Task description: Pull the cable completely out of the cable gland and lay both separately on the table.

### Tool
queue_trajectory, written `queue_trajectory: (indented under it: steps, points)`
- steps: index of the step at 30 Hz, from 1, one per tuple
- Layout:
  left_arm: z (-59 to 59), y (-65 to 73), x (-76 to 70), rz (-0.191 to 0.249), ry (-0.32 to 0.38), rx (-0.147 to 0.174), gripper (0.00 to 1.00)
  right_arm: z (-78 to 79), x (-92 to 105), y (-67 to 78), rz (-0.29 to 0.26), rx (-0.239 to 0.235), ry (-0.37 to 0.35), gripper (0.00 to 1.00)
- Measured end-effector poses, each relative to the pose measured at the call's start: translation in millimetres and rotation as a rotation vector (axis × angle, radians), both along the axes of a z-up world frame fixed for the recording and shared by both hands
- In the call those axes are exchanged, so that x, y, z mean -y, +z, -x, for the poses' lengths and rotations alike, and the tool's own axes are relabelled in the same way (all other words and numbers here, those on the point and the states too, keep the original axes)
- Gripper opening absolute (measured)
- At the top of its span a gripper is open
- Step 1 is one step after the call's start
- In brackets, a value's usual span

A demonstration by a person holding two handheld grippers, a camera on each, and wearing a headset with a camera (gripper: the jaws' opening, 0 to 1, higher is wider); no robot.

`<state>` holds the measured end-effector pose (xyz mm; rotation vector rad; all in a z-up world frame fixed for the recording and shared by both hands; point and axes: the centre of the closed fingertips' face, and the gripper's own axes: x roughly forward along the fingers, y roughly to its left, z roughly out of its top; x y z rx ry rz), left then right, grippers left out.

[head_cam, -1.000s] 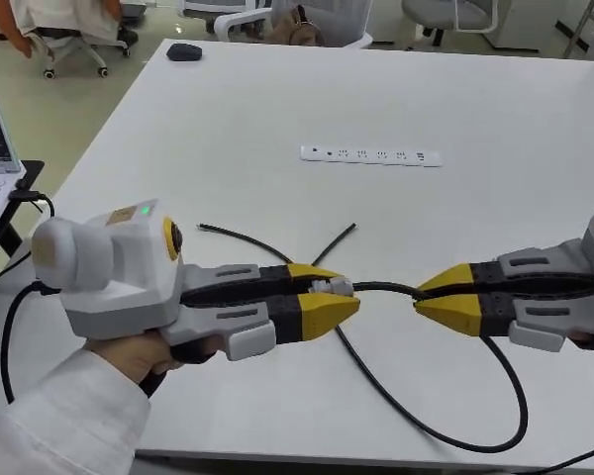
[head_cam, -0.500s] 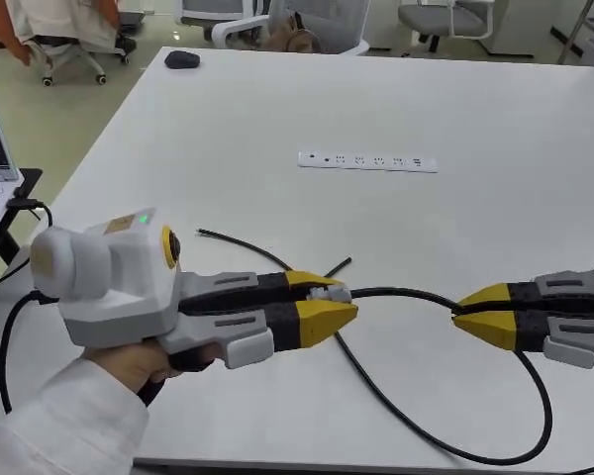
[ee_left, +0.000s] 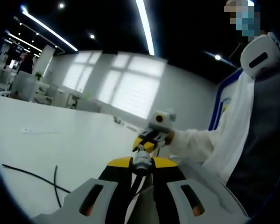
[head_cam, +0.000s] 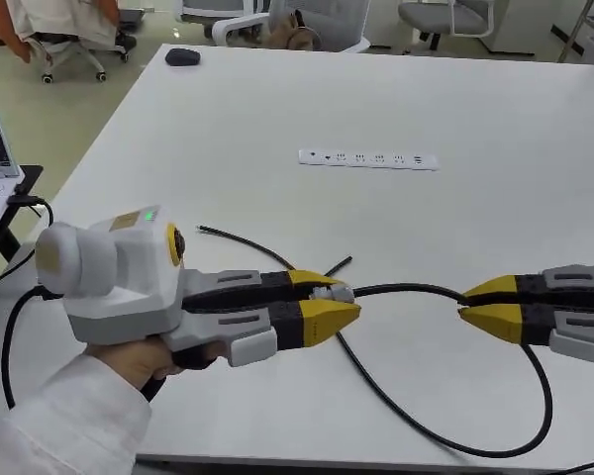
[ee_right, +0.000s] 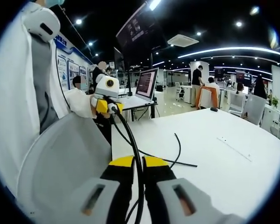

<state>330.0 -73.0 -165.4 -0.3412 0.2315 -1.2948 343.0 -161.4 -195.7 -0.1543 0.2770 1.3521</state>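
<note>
The right hand-held gripper point(head_cam: 463, 303), clamped on the cable point(head_cam: 406, 289), has pulled toward the right edge. The left hand-held gripper point(head_cam: 348, 302) clamps the cable gland point(head_cam: 329, 290); the cable seems not out yet.

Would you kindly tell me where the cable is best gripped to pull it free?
On the straight stretch of cable right of the cable gland, coming from the right, in line with it: the left tongs clamp the gland, so the pull runs straight out.

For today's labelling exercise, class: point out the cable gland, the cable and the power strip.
cable gland point(head_cam: 329, 291), head view, its pale body
cable point(head_cam: 406, 288), head view, black span right of the gland
power strip point(head_cam: 368, 159), head view, middle of its top
</note>
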Motion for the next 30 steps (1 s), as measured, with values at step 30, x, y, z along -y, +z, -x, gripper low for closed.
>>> queue_trajectory:
  steps: [30]
  points:
    - [1.9, -0.5, 2.6, 0.003, -0.012, -0.001, 0.17, 24.7, -84.8, 32.2, -0.023, 0.092, 0.302, 0.10]
